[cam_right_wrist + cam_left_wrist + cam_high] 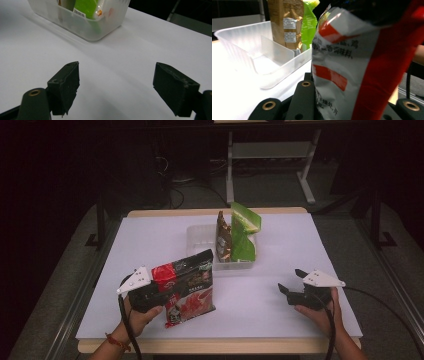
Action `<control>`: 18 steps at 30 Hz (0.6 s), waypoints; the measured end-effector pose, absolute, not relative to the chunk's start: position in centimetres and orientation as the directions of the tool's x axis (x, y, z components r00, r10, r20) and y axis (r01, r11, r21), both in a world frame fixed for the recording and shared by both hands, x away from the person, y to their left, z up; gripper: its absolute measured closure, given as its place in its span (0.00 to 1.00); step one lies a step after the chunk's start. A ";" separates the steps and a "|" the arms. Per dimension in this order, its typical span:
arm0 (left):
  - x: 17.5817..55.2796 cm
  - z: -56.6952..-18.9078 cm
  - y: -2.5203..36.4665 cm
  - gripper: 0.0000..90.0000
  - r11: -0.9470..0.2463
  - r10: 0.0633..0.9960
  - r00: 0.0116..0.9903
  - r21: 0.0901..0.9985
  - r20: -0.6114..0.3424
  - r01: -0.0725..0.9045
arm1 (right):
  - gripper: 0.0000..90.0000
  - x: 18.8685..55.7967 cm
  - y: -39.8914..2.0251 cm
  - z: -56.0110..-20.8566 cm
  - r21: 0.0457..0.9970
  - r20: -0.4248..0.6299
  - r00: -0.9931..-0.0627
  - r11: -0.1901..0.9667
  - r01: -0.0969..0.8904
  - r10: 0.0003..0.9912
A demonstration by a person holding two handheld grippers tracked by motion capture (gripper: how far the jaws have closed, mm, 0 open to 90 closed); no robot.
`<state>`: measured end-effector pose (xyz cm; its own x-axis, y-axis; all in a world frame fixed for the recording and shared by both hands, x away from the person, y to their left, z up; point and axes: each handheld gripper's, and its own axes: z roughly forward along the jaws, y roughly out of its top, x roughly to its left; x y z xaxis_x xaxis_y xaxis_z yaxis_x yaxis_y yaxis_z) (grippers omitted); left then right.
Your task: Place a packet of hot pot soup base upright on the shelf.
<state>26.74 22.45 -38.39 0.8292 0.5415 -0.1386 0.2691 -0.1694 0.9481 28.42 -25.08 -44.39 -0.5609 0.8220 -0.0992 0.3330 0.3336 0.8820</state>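
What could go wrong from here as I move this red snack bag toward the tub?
1. The left gripper pinches the red snack bag at one edge, so the bag may swing or slip.
2. The brown packet and green packet stand upright in the tub; a bump could topple them.
3. The tub looks light and may slide; the right gripper is open, away from it.

A clear plastic tray (197, 237) holds a brown packet (223, 239) and a green packet (243, 235).

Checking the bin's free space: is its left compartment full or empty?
Empty: in the left gripper view, the bin's near compartment shows bare floor; both packets stand beyond the divider.
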 end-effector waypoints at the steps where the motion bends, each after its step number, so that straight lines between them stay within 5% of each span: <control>1: 26.7 -38.4 22.5 0.88 -0.169 0.542 0.829 0.948 -0.139 0.269 | 0.23 28.4 -25.1 -44.4 0.882 -0.099 -0.561 0.334 0.333 0.822; 18: 27.3 -35.6 23.6 0.89 -0.123 0.620 0.780 0.972 -0.084 0.202 | 0.23 28.4 -25.4 -44.4 0.885 -0.091 -0.548 0.320 0.339 0.831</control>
